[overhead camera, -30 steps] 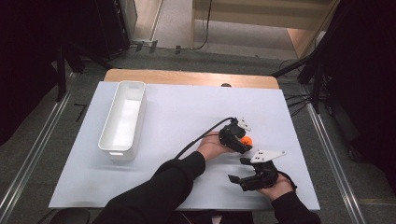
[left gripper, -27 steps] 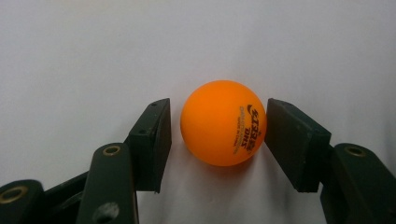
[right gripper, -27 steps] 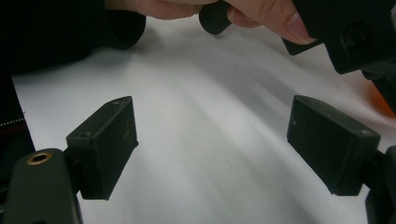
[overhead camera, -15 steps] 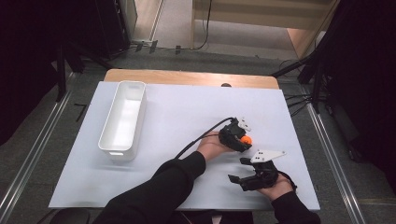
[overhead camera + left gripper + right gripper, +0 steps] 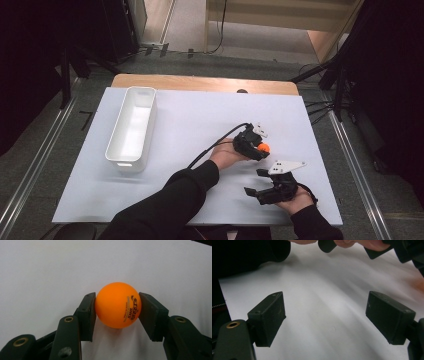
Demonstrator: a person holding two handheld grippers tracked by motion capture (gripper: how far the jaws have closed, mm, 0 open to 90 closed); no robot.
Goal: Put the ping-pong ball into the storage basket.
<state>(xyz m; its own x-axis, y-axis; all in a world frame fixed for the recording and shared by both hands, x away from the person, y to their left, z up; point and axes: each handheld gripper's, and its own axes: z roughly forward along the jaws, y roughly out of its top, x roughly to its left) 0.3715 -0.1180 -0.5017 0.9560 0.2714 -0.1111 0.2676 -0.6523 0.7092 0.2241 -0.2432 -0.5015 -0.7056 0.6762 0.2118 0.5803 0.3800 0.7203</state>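
on the left side of the white tabletop sits a long white tub. it stands with its open side up, one short end pointing away from the person.

to the right of the tub, well apart from it, a dark sleeve reaches in from the bottom edge. the hand at its end holds the left gripper, and a black cable curls back from it toward the sleeve. the jaws of this gripper have just been closing, and an orange ball is between them. in the left gripper view both black pads press on the sides of the ball, so it is pinched tight. there is dark printing on the ball's right side. in the high view the ball peeks out as a small orange spot at the tip of the gripper, on the right half of the tabletop.

just beside it, closer to the person, the right gripper rests in the other hand, with a grey three-cornered plate on top. in the right gripper view its jaws are spread wide, with bare white tabletop between them.
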